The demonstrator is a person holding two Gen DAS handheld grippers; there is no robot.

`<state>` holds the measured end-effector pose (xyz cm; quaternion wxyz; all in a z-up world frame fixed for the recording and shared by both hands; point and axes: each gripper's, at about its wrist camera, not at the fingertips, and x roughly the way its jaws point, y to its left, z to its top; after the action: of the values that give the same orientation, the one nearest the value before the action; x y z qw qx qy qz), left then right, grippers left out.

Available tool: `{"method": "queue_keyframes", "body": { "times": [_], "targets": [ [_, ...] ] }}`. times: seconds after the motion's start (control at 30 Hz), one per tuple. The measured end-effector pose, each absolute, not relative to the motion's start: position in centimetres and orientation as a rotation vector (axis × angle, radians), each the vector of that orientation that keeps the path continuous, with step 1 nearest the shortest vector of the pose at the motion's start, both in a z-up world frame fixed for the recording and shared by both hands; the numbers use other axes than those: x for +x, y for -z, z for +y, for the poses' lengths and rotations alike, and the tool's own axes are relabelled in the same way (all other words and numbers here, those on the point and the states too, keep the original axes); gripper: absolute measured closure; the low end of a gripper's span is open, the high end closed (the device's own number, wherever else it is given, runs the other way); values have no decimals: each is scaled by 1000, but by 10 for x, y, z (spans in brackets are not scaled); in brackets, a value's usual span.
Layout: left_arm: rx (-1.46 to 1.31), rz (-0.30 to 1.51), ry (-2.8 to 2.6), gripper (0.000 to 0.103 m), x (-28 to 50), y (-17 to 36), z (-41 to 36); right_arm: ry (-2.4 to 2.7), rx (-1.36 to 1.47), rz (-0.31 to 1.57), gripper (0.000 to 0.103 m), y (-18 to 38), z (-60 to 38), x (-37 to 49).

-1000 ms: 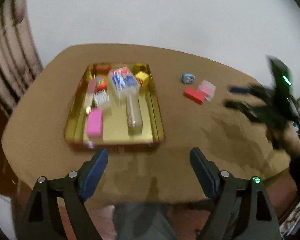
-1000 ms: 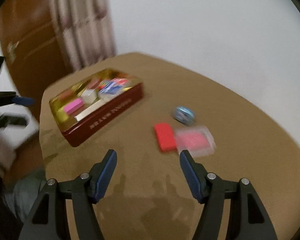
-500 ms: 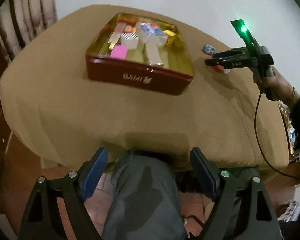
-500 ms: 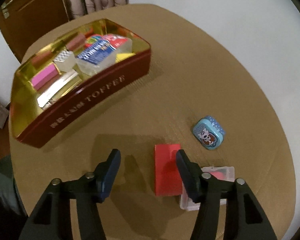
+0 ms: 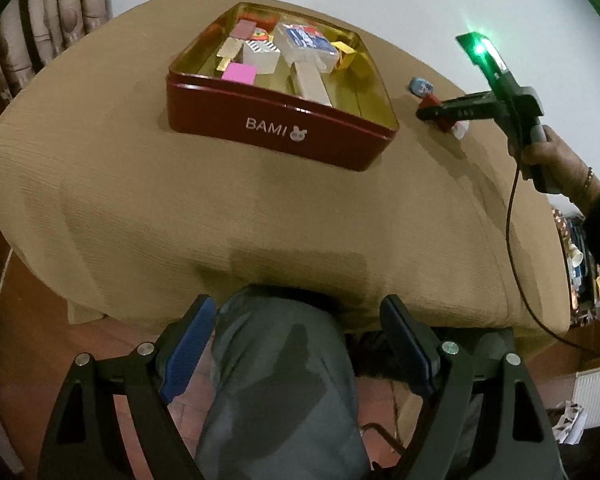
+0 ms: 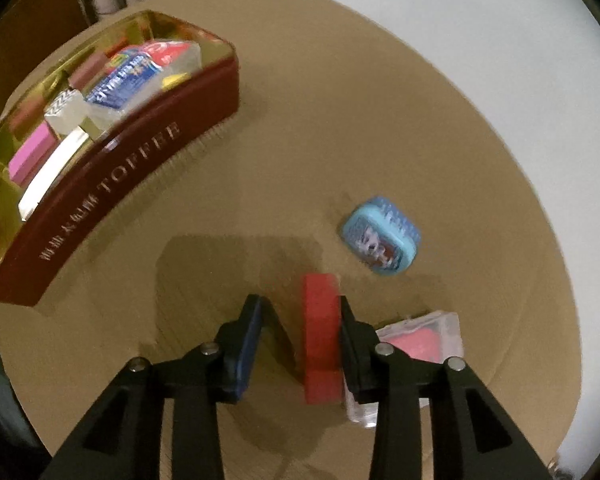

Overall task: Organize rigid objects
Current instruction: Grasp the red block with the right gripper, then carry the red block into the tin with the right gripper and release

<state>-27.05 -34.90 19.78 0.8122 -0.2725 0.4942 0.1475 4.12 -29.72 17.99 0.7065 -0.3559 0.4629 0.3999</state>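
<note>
A red block (image 6: 320, 340) lies on the tan tablecloth. My right gripper (image 6: 300, 304) stands over it, jaws closing. The right finger (image 6: 350, 332) lies against the block's side, while the left finger (image 6: 246, 340) is still a gap away. In the left wrist view the right gripper (image 5: 432, 114) reaches down onto the block (image 5: 446, 126). A small blue tin (image 6: 382, 240) sits just beyond, and a clear box with pink inside (image 6: 424, 336) lies to the right. My left gripper (image 5: 298, 308) hangs open with nothing in it, off the table's front edge above a person's knee.
A red toffee tin (image 6: 112, 184) with a gold inside stands at the table's left and holds several small boxes, among them a pink one (image 5: 240, 74). A hand (image 5: 548, 156) and a cable trail at the right. Curtains hang behind.
My right gripper came down over the red block and its jaws narrowed around it. My left gripper sank from above the table to below its front edge.
</note>
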Motion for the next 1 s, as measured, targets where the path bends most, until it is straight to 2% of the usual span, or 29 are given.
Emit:
{"method": "queue_keyframes", "body": {
  "times": [0.13,0.17,0.2,0.4,0.63,0.77,1.0],
  "targets": [
    [-606,1050,-316,22,-272,-197,-345,-898,-740,1060,71,-180,-299,47],
    [-611,1052,-316,23,-272,-197,-344,-895,-729,1063,82,-181,-300,47],
    [-616,1053,-315,23,-272,-196,-344,-889,-718,1065,88,-183,-302,47],
    [-619,1041,-304,21,-274,-198,-345,-957,-514,1063,88,-224,-313,26],
    [-647,1019,-289,20,-278,-203,-346,-1104,-303,1103,88,-280,-272,-9],
    [-639,990,-285,19,-281,-210,-347,-1111,-253,1151,88,-274,-234,-25],
    [-628,977,-270,17,-283,-213,-348,-1002,-396,1133,88,-242,-191,-36]
  ]
}}
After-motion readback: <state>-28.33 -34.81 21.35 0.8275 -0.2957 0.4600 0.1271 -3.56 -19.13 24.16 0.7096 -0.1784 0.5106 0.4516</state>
